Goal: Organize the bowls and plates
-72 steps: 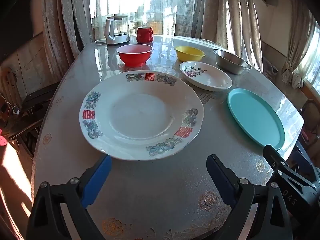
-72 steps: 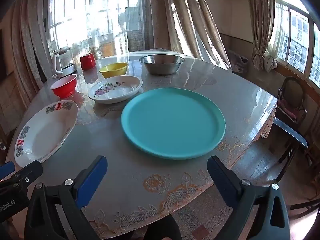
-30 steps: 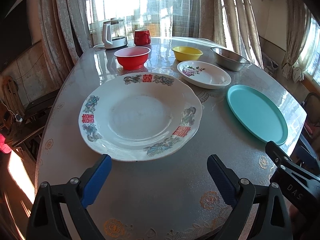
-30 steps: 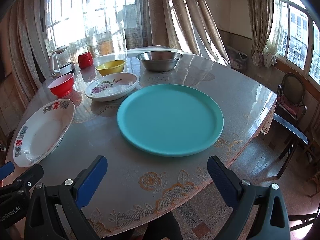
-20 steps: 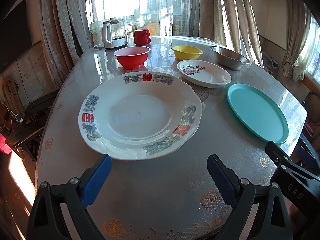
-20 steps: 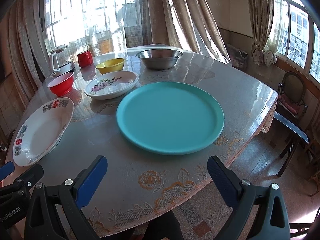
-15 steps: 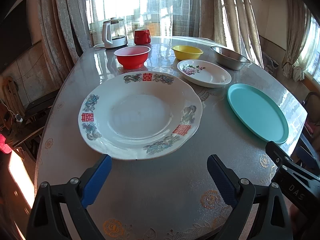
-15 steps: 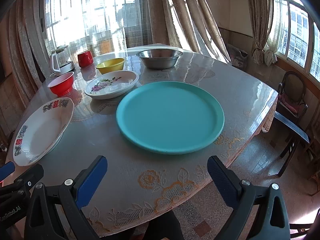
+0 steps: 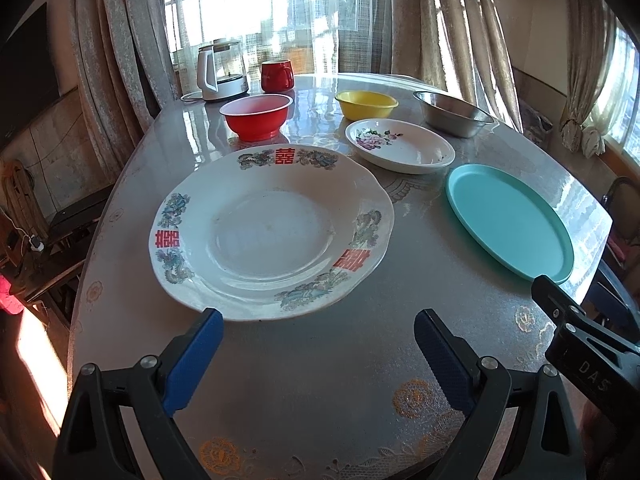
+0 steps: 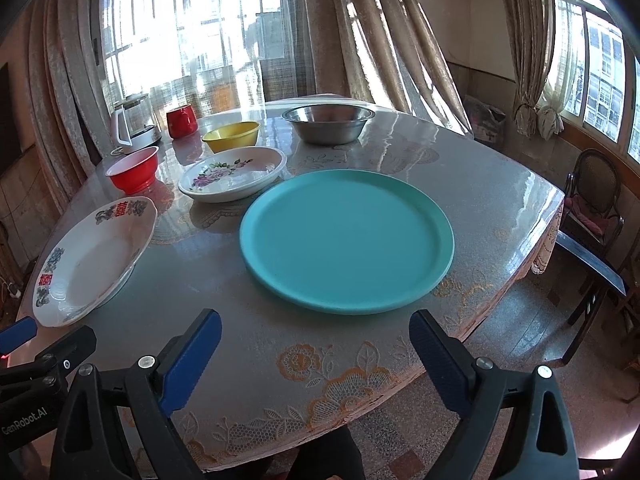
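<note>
1. Blue-padded left gripper [image 9: 318, 330] hovers with its jaws spread wide, holding nothing; the large white patterned plate [image 9: 272, 232] lies just ahead of it, near its left pad.
2. Right gripper [image 10: 314, 334] is likewise spread and unladen, the teal plate [image 10: 346, 240] just ahead between its fingers.
3. Beyond both on the table [image 10: 480, 184]: small floral plate [image 10: 232, 174], red bowl [image 9: 256, 116], yellow bowl [image 9: 366, 104], steel bowl [image 10: 326, 122].

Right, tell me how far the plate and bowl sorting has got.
Nothing is stacked yet. The big white plate, flowered dish, teal plate and the red, yellow and steel bowls sit apart. The left gripper and right gripper are open, holding nothing. All grouping remains.
</note>
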`<state>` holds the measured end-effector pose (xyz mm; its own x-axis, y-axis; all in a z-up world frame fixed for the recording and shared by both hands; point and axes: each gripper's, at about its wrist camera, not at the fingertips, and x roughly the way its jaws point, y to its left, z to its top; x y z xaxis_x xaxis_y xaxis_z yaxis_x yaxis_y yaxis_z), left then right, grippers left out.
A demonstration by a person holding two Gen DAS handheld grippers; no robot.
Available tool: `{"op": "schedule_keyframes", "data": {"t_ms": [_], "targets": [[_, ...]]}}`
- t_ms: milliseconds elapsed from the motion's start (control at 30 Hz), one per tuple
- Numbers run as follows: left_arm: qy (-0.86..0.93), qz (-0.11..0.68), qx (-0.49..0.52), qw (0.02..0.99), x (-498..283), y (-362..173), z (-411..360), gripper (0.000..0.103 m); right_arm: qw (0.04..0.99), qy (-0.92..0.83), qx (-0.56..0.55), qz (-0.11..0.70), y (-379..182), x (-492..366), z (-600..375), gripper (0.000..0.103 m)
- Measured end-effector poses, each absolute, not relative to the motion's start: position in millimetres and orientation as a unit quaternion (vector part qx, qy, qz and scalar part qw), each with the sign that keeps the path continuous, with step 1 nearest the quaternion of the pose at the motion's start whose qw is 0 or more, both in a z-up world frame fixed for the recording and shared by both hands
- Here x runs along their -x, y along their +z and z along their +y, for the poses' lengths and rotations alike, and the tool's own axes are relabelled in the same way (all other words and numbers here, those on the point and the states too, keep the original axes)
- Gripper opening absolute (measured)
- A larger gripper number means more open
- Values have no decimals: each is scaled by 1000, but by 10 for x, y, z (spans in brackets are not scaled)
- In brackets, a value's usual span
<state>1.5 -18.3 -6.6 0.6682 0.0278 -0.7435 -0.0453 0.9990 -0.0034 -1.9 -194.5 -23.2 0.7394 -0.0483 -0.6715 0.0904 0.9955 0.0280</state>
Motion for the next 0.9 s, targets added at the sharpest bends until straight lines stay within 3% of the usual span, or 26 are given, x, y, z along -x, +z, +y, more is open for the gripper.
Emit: {"op": "schedule_keyframes", "data": {"t_ms": [167,433,700,900], "targets": [[-21,413,16,910,-63,-48,-279,97,938,-55,-41,340,-200,-3,-2136,91],[-82,395,-25,915,-120,58,-667,101,946,-86,-59,308,-141,-55,-2482,91],[-146,385,2,911,-269,178,-932,101,941,-99,-40,321,-211,-219,-2767,91],[-173,434,1,884,-435,45,-1140,101,942,-88,-51,319,-194,-332,-2974,91]]}}
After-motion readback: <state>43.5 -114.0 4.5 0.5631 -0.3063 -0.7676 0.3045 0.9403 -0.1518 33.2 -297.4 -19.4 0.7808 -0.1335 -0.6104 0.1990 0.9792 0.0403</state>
